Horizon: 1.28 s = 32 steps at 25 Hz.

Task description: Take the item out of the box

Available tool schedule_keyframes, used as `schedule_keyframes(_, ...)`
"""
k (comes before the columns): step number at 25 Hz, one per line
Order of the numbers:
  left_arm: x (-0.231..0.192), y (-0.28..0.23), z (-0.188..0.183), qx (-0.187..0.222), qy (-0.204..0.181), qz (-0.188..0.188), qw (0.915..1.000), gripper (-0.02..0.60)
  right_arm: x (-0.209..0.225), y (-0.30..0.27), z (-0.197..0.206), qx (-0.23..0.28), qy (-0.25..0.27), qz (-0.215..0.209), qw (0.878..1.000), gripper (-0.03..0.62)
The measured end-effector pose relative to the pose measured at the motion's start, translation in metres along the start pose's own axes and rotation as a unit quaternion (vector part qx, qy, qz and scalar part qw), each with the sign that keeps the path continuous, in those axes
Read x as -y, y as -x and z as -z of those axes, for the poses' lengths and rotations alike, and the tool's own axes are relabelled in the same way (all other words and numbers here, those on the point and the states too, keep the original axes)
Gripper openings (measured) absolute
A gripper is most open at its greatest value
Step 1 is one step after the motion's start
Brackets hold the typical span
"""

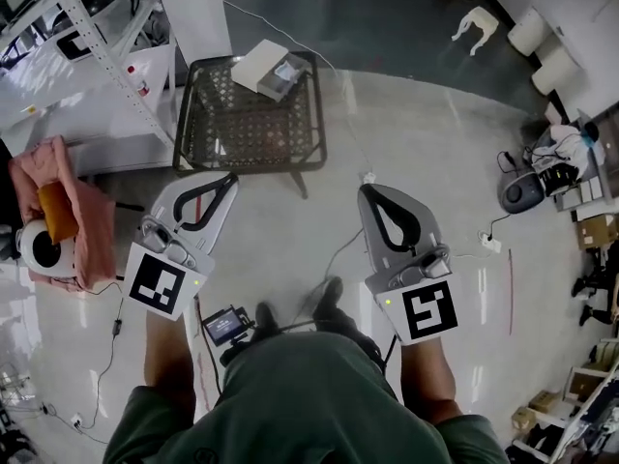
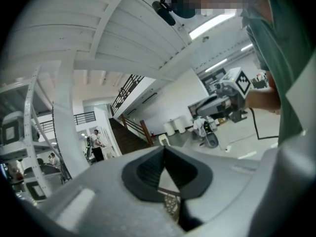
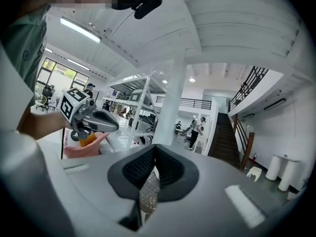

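1. Box [image 1: 259, 66] sits on the far right corner of the mesh table [image 1: 242, 129]. A pale wrapped item [image 1: 288, 72] shows in its open side; I can't tell what it is.
2. Left gripper [image 1: 230, 177] has its jaws closed together with nothing between them. It's on my side of the table, just off the near left corner.
3. Right gripper [image 1: 368, 189] has its jaws together too and is empty. It's off the table's near right corner.
4. A shelving rack [image 1: 97, 46] stands left of the table, and a pink-draped thing [image 1: 73, 222] with an orange piece sits left and nearer to me.
5. A white cable [image 1: 338, 75] runs along the table's right side across the floor. A power strip [image 1: 491, 245] lies well to the right.
6. The only marks I can make out are the black-and-white squares on the left cube [image 1: 157, 283] and right cube [image 1: 427, 309]. Any print on the box is too small to read.
7. There is bare floor between the table's near edge and both grippers. The table top beside the box is free mesh.
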<state>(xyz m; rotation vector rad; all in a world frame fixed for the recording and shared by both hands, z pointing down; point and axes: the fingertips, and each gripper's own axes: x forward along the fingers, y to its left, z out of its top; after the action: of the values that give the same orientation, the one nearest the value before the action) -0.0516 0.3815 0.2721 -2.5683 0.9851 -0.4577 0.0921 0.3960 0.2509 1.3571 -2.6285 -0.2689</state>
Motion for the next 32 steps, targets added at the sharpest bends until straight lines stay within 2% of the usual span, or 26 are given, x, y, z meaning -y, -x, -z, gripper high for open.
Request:
schedule_keyframes(8,0.004,-0.093,-0.025,-0.033,-0.018,-0.035,0.9987,0.003,0.098,-0.015,0.029,0.016,0.0,-0.053,0.998,0.006)
schedule_keyframes(16,0.012,-0.151,-0.053,-0.048,-0.03,-0.062,0.9965,0.002,0.165,-0.013,0.042,0.034,-0.009,-0.078,0.996,0.006)
schedule_keyframes(25,-0.005,-0.189,-0.045,-0.051,-0.032,-0.05,0.997,0.002,0.194,-0.036,0.061,0.023,-0.025,-0.072,0.997,0.006)
schedule_keyframes(32,-0.051,-0.215,-0.021,-0.025,-0.027,-0.017,0.9992,0.002,0.201,-0.08,0.059,0.008,-0.017,-0.041,0.999,0.006)
